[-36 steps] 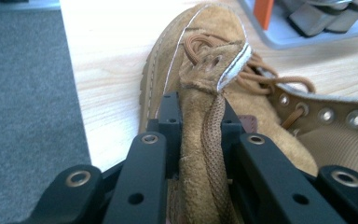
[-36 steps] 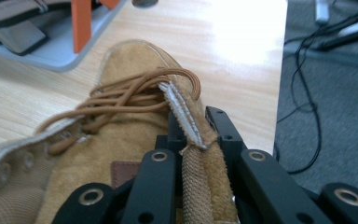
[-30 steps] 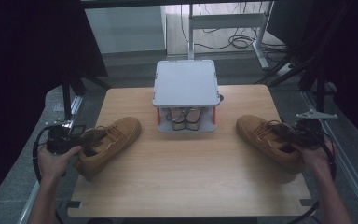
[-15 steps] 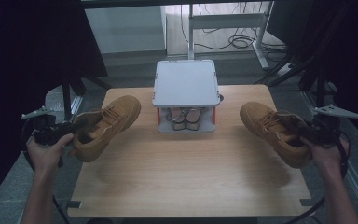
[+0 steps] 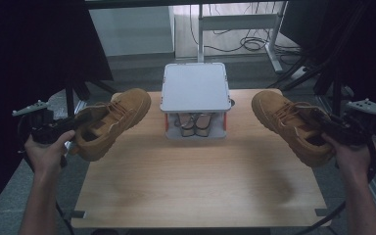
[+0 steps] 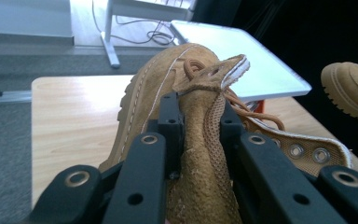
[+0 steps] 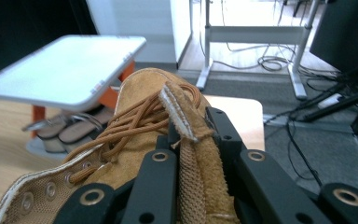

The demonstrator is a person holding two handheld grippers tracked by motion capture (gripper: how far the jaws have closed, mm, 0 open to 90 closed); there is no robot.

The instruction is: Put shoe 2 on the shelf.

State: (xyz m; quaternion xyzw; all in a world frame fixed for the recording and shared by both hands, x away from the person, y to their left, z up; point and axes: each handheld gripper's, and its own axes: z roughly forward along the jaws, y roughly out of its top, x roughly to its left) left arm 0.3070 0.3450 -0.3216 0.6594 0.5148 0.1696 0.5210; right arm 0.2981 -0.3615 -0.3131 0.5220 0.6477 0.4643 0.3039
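Where jaws clamp: boot tongue [image 6: 205,135]

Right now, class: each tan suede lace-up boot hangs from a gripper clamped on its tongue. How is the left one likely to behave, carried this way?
The left tan suede boot probably droops and swings, since the left gripper pinches just its soft, creased tongue. Its thick lugged sole looks fairly heavy, so the tongue may stretch. The napped suede likely resists slipping.
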